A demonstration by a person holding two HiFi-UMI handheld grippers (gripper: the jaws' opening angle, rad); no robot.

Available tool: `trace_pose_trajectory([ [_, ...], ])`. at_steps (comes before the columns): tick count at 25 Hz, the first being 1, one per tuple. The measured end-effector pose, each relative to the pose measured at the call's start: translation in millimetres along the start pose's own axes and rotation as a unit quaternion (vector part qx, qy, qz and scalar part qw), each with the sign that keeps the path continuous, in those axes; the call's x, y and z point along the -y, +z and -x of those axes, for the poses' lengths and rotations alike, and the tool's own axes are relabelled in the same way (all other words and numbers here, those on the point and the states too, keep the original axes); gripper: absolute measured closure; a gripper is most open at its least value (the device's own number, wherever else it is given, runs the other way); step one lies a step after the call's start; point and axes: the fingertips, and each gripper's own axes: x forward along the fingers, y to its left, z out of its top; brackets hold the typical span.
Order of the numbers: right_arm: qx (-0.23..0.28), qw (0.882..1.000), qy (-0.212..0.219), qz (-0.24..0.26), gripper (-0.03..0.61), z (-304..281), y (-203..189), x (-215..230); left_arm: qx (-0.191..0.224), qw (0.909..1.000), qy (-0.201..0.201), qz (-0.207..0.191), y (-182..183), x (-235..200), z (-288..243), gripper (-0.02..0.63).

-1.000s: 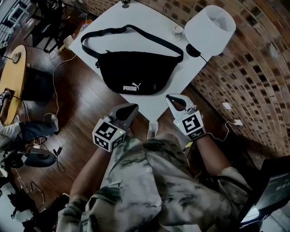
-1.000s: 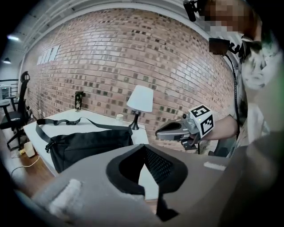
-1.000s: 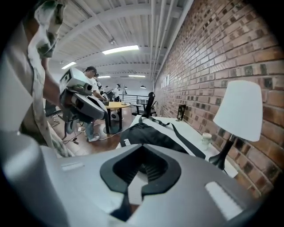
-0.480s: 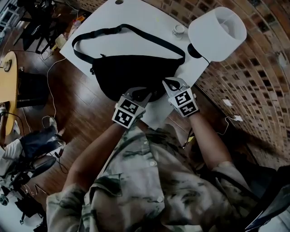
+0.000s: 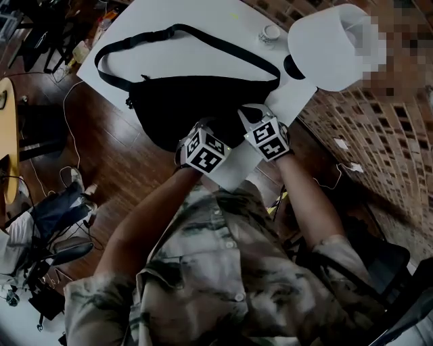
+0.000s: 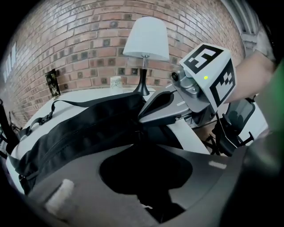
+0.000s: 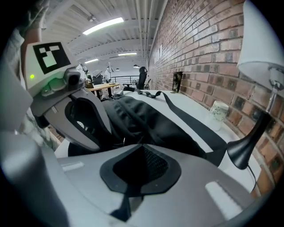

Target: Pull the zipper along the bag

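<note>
White laminate covered the table (image 5: 203,20), which stood cornerwise to the person, its near corner towards their waist. That let both arms reach the work without stretching.

At 2 o'clock from the bag stood a lamp (image 5: 328,47) with a pale shade, well off the working line.

The black waist bag (image 5: 183,101) lay flat mid-table, its length running from 9 to 3 o'clock. That probably suited a sideways pull along the zipper. Its strap (image 5: 223,47) looped away towards 12 o'clock, clear of both tools.

The left tool (image 5: 196,132) sat at the bag's 6 o'clock edge. Its jaws were pressed together and its tip lay against the dark fabric, most likely to steady the bag. Whether it had pinched any cloth could not be told.

The right tool (image 5: 245,115) was at the bag's 4 o'clock end, its jaws likewise clenched tip to tip, with mesh fabric showing through the opening behind them. It seemed placed where the slider would be parked.

A small cup (image 5: 270,32) stood at 1 o'clock, apart from the bag.

Just beyond the right tool's tip a tiny pale glint showed, possibly the zipper pull (image 7: 123,141). It appeared not yet gripped.
</note>
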Motion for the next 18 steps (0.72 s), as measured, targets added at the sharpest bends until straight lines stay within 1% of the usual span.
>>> trace_pose_trajectory([
  [2, -0.007, 1.0, 0.002, -0.004, 0.572, -3, -4, -1, -0.014, 0.9999, 0.004, -0.002, -2, 0, -6, 0.518],
  [5, -0.012, 1.0, 0.004, -0.007, 0.572, -7, -8, -1, -0.035, 0.999, 0.023, -0.012, -4, -1, -14, 0.518],
  [9, -0.012, 1.0, 0.005, -0.011, 0.572, -10, -10, 0, -0.044, 0.9977, 0.039, -0.034, -4, -1, -17, 0.522],
  [11, -0.012, 1.0, 0.007, -0.015, 0.572, -11, -9, 0, -0.044, 0.9976, 0.036, -0.041, -5, -1, -16, 0.532],
  [12, -0.013, 1.0, 0.008, -0.015, 0.572, -12, -9, -1, -0.045, 0.9975, 0.033, -0.043, -5, -1, -16, 0.578],
  [18, -0.018, 1.0, 0.008, -0.012, 0.572, -15, -8, -2, -0.045, 0.9984, 0.016, -0.032, -7, -3, -13, 0.584],
])
